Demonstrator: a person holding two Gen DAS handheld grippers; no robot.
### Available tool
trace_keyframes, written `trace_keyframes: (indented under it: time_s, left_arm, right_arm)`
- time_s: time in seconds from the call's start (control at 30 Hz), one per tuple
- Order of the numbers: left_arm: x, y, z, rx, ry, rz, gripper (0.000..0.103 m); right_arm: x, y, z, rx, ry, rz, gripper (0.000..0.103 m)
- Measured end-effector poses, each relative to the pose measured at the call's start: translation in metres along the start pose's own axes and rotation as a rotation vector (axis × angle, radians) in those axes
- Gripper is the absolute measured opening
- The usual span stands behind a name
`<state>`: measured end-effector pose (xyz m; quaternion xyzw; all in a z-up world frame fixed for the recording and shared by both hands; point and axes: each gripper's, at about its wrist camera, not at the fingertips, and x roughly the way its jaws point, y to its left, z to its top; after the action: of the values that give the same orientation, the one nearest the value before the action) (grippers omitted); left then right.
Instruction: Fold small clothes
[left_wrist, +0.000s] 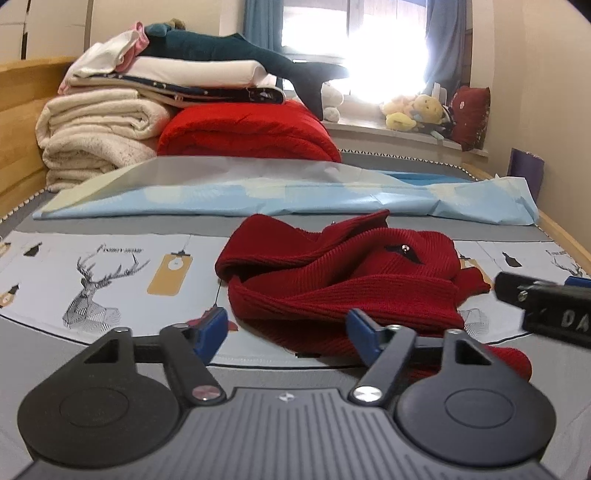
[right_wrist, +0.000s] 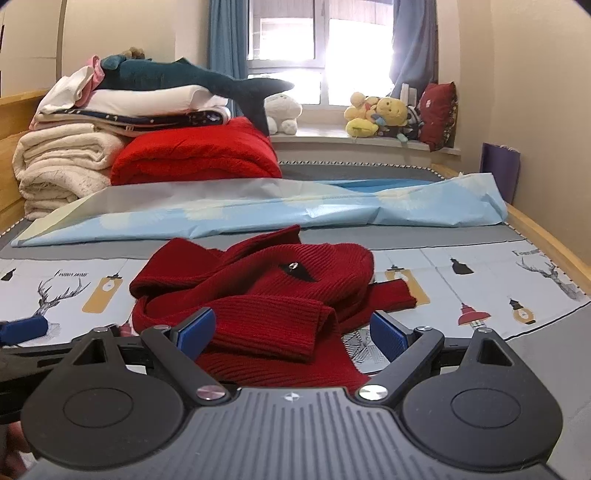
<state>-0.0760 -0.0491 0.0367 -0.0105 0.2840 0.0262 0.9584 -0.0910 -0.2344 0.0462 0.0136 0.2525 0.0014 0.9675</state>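
A red sweater (left_wrist: 343, 280) is lying crumpled on the bed (left_wrist: 110, 343) at the frame's centre, not yet spread for folding. Both the left tongs (left_wrist: 286, 328) and right tongs (right_wrist: 291, 330) are being held released, nothing grasped, low before it, seemingly for gripping its near edge.

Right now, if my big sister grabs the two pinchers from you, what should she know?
Left gripper: open, holding nothing, low by the near left edge of the red sweater.
Right gripper: open, empty, a sweater cuff lying between its fingers.
The sweater sits crumpled on the deer-print sheet.
Done: no folds yet.
Left: spread it flat, fold sleeves in, fold the body.
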Motion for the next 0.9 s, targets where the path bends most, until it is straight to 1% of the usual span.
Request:
trace_keyframes:
  time_s: [0.07,0.1,0.13,0.17,0.23,0.3,0.37,0.43,0.47,0.5,0.6,0.67,0.7,0.77,0.83,0.9]
  left_arm:
    - [0.003,0.005,0.000,-0.021,0.009,-0.013,0.063]
    - [0.006,0.006,0.001,-0.023,0.011,-0.018,0.060]
    - [0.010,0.006,0.001,-0.024,0.015,-0.017,0.055]
    - [0.015,0.006,0.003,-0.029,0.023,-0.021,0.047]
    - [0.025,0.006,0.006,-0.054,0.040,-0.046,0.044]
    - [0.037,0.005,0.008,-0.078,0.060,-0.067,0.044]
    - [0.052,0.001,0.008,-0.094,0.081,-0.103,0.044]
    - [0.067,-0.003,0.008,-0.108,0.094,-0.112,0.046]
    - [0.076,0.000,0.008,-0.142,0.103,-0.105,0.049]
    - [0.084,0.003,0.008,-0.184,0.118,-0.102,0.051]
    - [0.115,0.018,0.005,-0.353,0.194,-0.131,0.055]
    - [0.133,0.026,0.001,-0.446,0.234,-0.152,0.064]
    - [0.142,0.030,-0.002,-0.493,0.251,-0.169,0.065]
    - [0.158,0.035,-0.006,-0.566,0.280,-0.204,0.068]
    - [0.172,0.037,-0.010,-0.625,0.309,-0.255,0.068]
    - [0.181,0.035,-0.013,-0.653,0.321,-0.285,0.068]
  right_arm:
    - [0.000,-0.007,0.000,0.020,-0.003,-0.005,0.089]
    - [0.001,-0.011,0.001,0.031,-0.010,-0.008,0.085]
    - [0.003,-0.015,0.000,0.042,-0.018,-0.012,0.081]
    - [0.006,-0.018,0.000,0.054,-0.008,-0.016,0.078]
    - [0.014,-0.025,0.002,0.083,0.014,-0.001,0.062]
    - [0.021,-0.030,0.004,0.117,0.012,0.021,0.061]
    - [0.029,-0.032,0.010,0.099,0.009,0.015,0.061]
    - [0.038,-0.036,0.015,0.090,0.008,0.009,0.061]
    - [0.044,-0.039,0.018,0.096,0.014,0.006,0.061]
    - [0.050,-0.043,0.021,0.112,0.019,0.007,0.062]
    - [0.067,-0.051,0.026,0.153,0.023,0.008,0.064]
    - [0.076,-0.054,0.029,0.162,0.024,0.003,0.067]
    - [0.079,-0.056,0.030,0.168,0.023,0.004,0.068]
    - [0.085,-0.058,0.031,0.178,0.022,0.006,0.069]
    - [0.091,-0.062,0.033,0.186,0.020,0.009,0.070]
    - [0.096,-0.064,0.034,0.186,0.023,0.005,0.070]
